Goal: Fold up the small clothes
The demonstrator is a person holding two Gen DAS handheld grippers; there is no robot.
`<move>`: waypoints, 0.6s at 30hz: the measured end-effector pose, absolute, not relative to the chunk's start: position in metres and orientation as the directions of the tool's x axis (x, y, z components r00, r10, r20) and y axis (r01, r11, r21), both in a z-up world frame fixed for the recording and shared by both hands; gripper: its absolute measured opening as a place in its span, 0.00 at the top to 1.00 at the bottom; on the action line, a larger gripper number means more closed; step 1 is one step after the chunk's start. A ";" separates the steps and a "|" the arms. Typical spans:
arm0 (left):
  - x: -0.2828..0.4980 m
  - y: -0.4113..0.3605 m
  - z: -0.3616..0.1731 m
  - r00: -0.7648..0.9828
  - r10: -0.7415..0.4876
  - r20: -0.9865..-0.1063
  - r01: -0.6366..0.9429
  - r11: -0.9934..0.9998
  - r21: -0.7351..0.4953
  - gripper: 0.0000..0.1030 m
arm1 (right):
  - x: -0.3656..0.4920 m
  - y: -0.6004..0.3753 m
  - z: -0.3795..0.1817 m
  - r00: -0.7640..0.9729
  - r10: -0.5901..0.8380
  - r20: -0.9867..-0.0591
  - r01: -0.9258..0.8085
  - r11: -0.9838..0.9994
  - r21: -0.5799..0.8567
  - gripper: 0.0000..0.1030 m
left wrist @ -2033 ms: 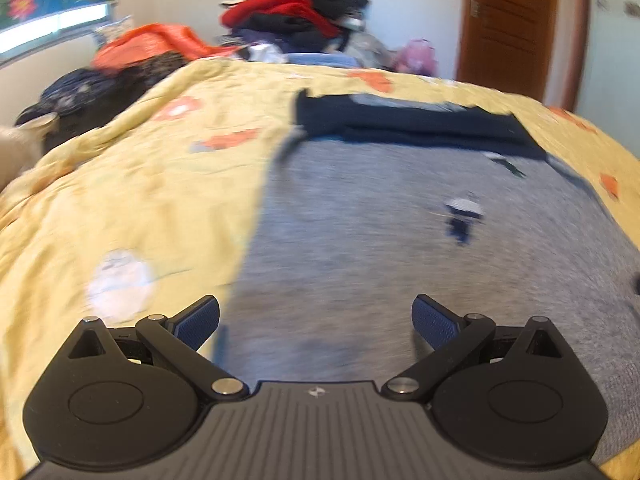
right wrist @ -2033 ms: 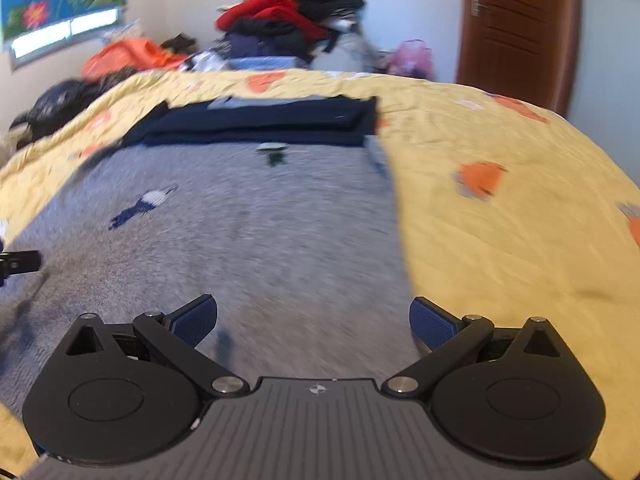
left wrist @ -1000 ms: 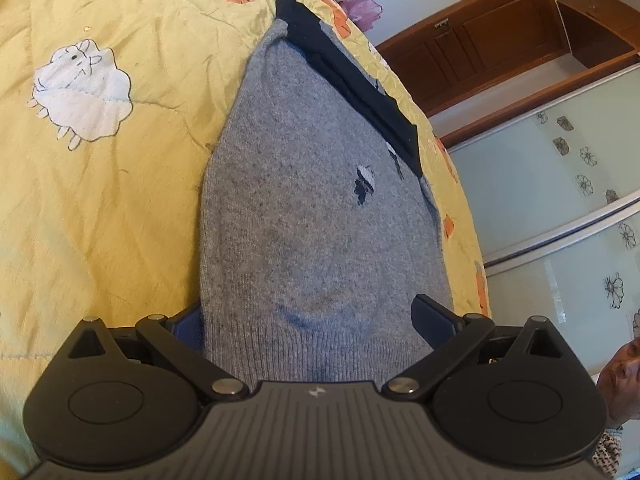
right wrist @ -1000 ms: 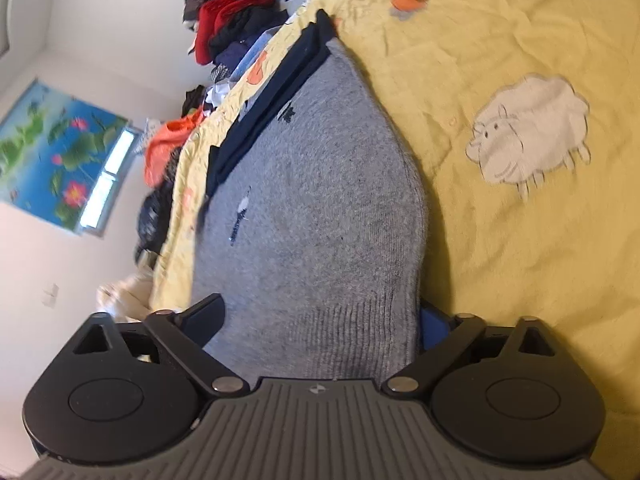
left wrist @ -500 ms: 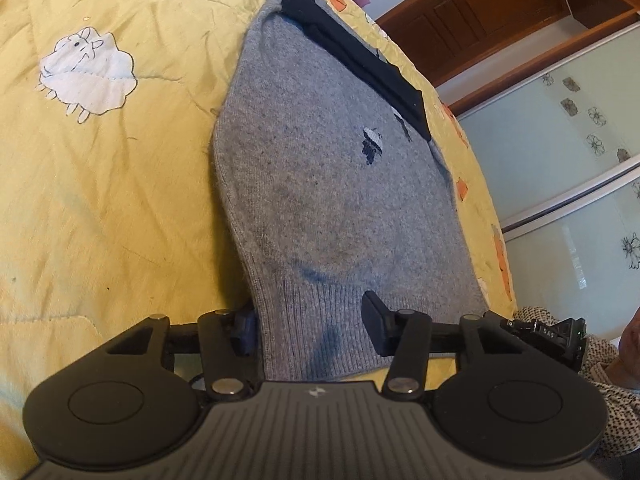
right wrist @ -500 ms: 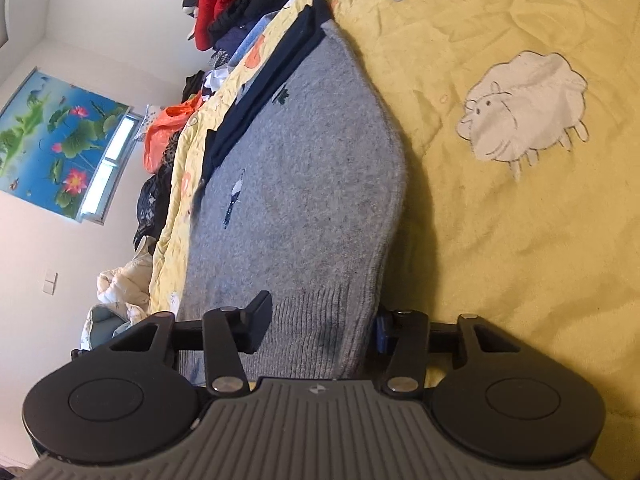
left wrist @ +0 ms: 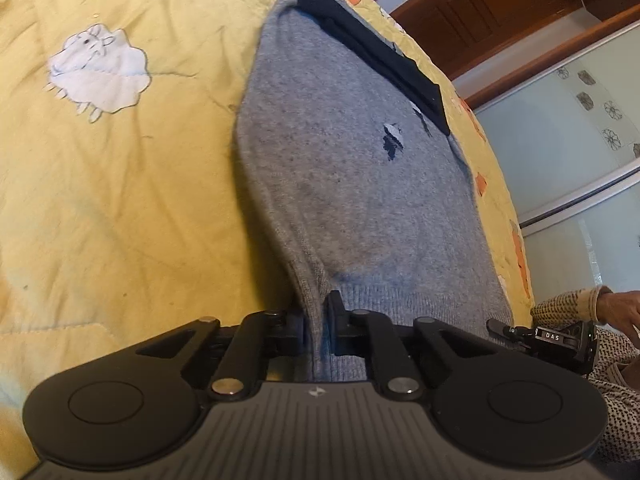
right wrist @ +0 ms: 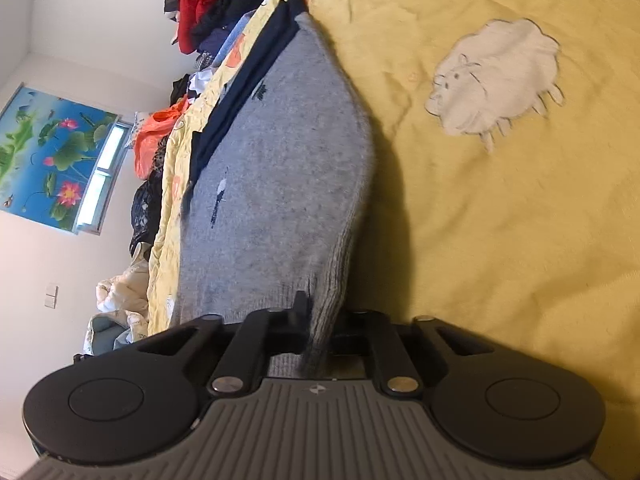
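Grey knit sweater with navy band, flat on bed, ribbed hem corners pinched

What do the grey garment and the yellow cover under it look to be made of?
Grey garment: knitted, probably wool or a blend; fuzzy heathered surface, ribbed hem. Yellow cover: thin woven fabric, likely cotton, matte and creased, with stitch lines and sheep figures.

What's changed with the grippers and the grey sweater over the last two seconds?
Both grippers dropped to the grey sweater and have just closed: left gripper and right gripper each pinch a corner of the ribbed hem. The sweater remains spread on the yellow bedspread, its navy part unmoved.
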State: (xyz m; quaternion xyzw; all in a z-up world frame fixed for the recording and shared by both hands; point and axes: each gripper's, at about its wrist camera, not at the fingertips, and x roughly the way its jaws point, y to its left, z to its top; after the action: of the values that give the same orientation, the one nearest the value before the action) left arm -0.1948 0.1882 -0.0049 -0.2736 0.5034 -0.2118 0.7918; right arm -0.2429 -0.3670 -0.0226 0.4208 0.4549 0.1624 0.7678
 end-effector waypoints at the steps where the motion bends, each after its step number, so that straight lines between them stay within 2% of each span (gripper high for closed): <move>1: -0.197 0.188 -0.004 0.407 -0.605 -0.685 0.066 0.767 -0.638 0.93 | -0.244 -0.366 -0.023 0.536 0.632 -0.560 0.132 0.593 0.794 0.84; 6: -0.201 0.187 0.011 0.434 -0.617 -0.657 0.103 0.758 -0.644 0.94 | -0.245 -0.364 -0.017 0.558 0.654 -0.511 0.100 0.558 0.824 0.85; 13: -0.186 0.191 0.034 0.471 -0.688 -0.551 0.129 0.672 -0.729 0.94 | -0.231 -0.364 0.011 0.629 0.695 -0.348 0.008 0.442 0.897 0.85; 18: -0.173 0.188 0.053 0.483 -0.705 -0.520 0.168 0.657 -0.735 0.94 | -0.209 -0.360 0.037 0.652 0.721 -0.237 -0.075 0.372 0.925 0.85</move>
State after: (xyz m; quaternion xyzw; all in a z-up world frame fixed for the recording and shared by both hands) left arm -0.1732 0.1877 0.0530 -0.3124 0.4297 -0.2718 0.8024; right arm -0.2087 -0.3596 0.0375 0.4959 0.3255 0.2613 0.7615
